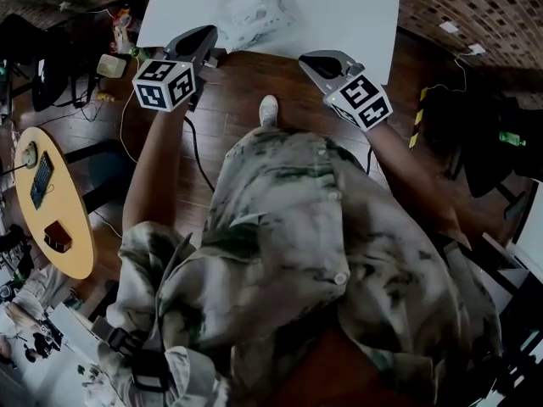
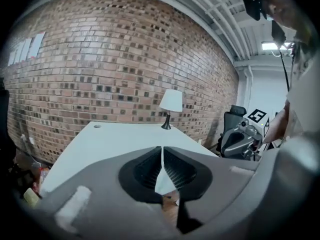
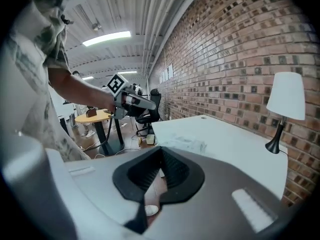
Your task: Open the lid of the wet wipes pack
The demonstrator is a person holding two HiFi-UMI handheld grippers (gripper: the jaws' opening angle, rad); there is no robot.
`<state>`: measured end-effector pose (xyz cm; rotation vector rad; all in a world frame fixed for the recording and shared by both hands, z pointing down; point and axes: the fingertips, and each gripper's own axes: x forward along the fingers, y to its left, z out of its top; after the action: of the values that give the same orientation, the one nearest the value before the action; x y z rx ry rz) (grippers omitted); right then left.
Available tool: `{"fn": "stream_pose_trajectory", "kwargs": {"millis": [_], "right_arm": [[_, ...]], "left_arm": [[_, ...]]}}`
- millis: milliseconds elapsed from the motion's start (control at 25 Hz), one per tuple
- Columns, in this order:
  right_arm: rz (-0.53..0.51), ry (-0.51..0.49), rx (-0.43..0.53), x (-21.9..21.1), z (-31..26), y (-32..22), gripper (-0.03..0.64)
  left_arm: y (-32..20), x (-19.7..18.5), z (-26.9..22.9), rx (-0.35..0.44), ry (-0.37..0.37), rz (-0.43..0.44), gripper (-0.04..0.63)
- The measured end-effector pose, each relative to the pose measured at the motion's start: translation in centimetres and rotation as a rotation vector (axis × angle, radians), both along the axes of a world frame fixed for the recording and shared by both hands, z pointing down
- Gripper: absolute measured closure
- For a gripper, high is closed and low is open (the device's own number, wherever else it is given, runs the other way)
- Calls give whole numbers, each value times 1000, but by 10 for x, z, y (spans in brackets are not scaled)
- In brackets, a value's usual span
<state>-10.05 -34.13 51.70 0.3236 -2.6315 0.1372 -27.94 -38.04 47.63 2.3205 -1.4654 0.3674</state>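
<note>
The wet wipes pack [image 1: 254, 13] is a pale, crinkly packet lying near the front edge of the white table [image 1: 356, 7]. In the right gripper view the pack [image 3: 184, 143] shows just beyond the jaws, lid detail too small to tell. My left gripper [image 1: 202, 34] hovers short of the table's edge, just left of the pack, jaws shut on nothing. My right gripper [image 1: 317, 58] hangs over the wood floor to the pack's right, also shut and empty. In the left gripper view, the left gripper [image 2: 161, 151] faces the bare table [image 2: 110, 139]; the pack is hidden there.
A table lamp [image 3: 285, 109] stands at the table's far end by the brick wall. A yellow round table [image 1: 51, 219] with small items is at the left. Cables run over the wood floor [image 1: 246, 100]. An office chair [image 2: 232, 119] stands beside the table.
</note>
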Motion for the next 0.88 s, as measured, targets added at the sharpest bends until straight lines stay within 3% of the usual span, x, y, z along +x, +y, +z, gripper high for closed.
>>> {"fn": "stream_pose_trajectory", "kwargs": {"millis": [240, 480, 720, 880], "right_arm": [[-27, -83, -55, 61, -32, 73, 611], [-102, -117, -49, 93, -59, 151, 611], [-148, -140, -36, 106, -78, 224, 611], [-182, -143, -38, 102, -90, 266, 611]], "left_arm": [[126, 65, -43, 41, 2, -58, 591], [246, 134, -63, -25, -4, -45, 594], [319, 184, -92, 12, 39, -1, 594], [358, 192, -109, 46, 75, -9, 594]]}}
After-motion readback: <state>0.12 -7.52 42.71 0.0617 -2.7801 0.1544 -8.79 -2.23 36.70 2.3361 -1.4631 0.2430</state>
